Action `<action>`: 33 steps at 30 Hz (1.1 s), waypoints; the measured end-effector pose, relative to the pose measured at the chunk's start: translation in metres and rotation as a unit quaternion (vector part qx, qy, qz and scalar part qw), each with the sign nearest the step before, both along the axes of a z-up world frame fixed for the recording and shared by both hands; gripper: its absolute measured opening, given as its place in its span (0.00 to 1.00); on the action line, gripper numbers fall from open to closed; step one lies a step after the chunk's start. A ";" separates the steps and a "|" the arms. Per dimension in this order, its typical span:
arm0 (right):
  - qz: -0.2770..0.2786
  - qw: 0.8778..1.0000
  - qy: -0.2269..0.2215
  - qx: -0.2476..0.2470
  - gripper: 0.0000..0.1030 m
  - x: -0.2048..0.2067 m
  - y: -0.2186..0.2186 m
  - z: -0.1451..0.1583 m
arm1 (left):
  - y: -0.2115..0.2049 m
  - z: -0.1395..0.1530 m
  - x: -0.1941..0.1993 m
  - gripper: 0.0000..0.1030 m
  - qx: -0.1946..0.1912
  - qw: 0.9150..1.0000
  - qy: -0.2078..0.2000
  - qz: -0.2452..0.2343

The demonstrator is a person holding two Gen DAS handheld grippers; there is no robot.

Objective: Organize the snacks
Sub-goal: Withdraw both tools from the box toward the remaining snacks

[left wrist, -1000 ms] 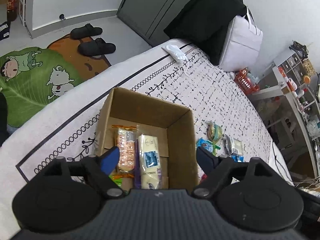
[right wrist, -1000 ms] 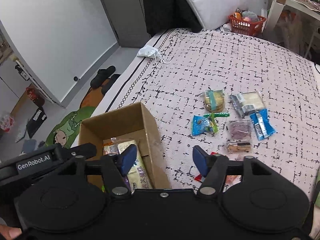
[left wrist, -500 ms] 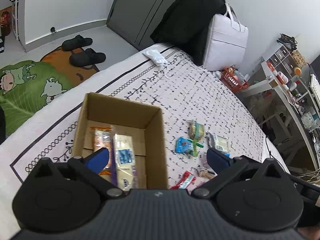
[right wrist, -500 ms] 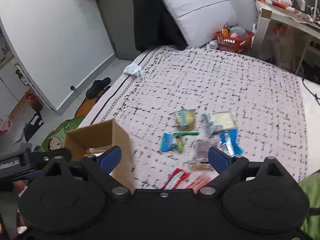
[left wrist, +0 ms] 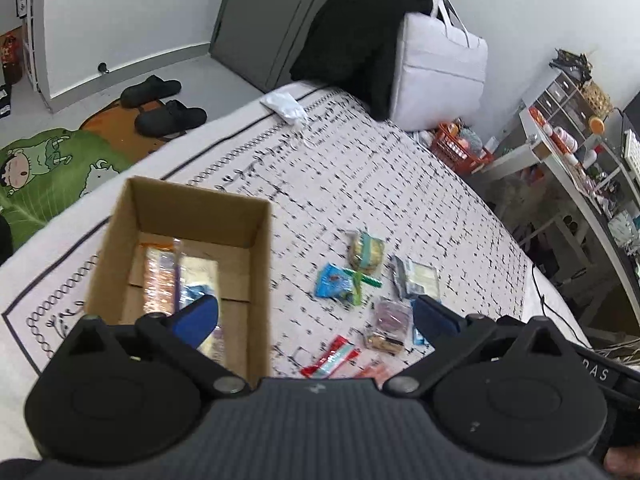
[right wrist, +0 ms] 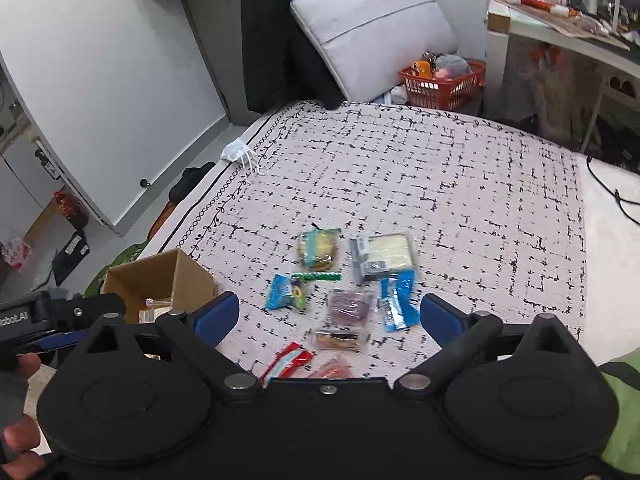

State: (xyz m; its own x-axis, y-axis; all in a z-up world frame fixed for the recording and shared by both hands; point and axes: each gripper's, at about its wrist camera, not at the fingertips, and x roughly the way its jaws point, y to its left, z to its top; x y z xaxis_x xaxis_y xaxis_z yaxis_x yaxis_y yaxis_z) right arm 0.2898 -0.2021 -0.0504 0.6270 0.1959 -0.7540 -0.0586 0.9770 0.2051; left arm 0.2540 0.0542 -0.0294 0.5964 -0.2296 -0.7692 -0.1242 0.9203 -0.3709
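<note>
left gripper (left wrist: 316,318) tilted down over the bed, jaws spread wide with nothing between them, one fingertip over the cardboard box (left wrist: 264,280), the other over the loose snacks. right gripper (right wrist: 328,314) angled down the same way, jaws just opened further and bare, framing the scattered packets. inside the box: an orange-wrapped packet (left wrist: 158,276) and a pale yellow packet (left wrist: 200,276) lying side by side. on the patterned bedspread (right wrist: 460,184), right of the box: a blue packet (right wrist: 285,292) touching a green stick (right wrist: 316,277), a round cookie pack (right wrist: 319,249), a pale wafer pack (right wrist: 382,258), a blue bar (right wrist: 400,302), a purple packet (right wrist: 349,305), a red wrapper (right wrist: 289,362). farther off: a face mask (right wrist: 236,150) near the bed's edge, a grey bag (right wrist: 372,24) against a black coat (right wrist: 280,40), an orange basket (right wrist: 440,82), black slippers (left wrist: 164,108) on the floor.
</note>
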 end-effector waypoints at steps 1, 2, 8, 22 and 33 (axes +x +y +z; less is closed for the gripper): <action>0.002 1.000 0.000 0.002 0.95 0.000 -0.004 -0.003 | -0.006 -0.001 0.001 1.00 0.003 1.000 -0.001 -0.003; 0.002 1.000 0.002 0.005 0.95 0.001 -0.009 -0.008 | -0.014 -0.002 0.003 1.00 0.007 1.000 -0.002 -0.009; -0.016 1.000 0.020 0.017 0.93 0.004 -0.032 -0.040 | -0.054 -0.016 0.012 1.00 0.029 0.999 0.008 -0.044; -0.028 0.996 0.077 0.045 0.60 0.026 -0.067 -0.086 | -0.111 -0.057 0.038 0.88 0.033 0.997 0.032 -0.066; 0.000 0.995 0.095 0.025 0.56 0.047 -0.054 -0.110 | -0.128 -0.099 0.074 0.75 0.016 0.994 0.071 -0.076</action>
